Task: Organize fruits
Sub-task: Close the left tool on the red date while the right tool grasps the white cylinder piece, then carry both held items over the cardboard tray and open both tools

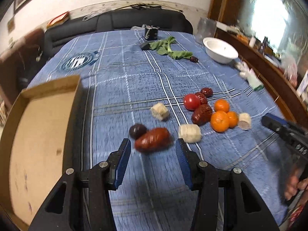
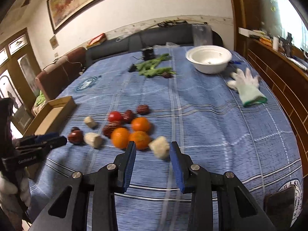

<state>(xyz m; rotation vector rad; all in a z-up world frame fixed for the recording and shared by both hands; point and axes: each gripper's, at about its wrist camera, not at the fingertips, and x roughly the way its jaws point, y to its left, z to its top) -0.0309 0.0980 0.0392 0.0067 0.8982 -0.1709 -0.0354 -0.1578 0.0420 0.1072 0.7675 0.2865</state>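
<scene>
Fruit lies loose on the blue checked cloth (image 1: 134, 77): a red tomato (image 1: 191, 101), three oranges (image 1: 219, 121), wrinkled red jujubes (image 1: 202, 114) and beige cylinder pieces (image 1: 189, 133). My left gripper (image 1: 153, 147) is open, and a large blurred red jujube (image 1: 152, 142) lies on the cloth between its fingertips without touching the pads. A dark fruit (image 1: 137, 130) sits just behind it. My right gripper (image 2: 152, 147) is open around a beige piece (image 2: 159, 148) that lies close to its right finger (image 2: 174, 154). The oranges (image 2: 120, 137) sit just left of it.
An open cardboard box (image 1: 44, 115) stands at the left table edge. A white bowl (image 2: 208, 58), green leaves (image 2: 154, 67), a white glove (image 2: 246, 86) and a black object (image 1: 151, 31) lie farther back. A dark sofa runs behind the table.
</scene>
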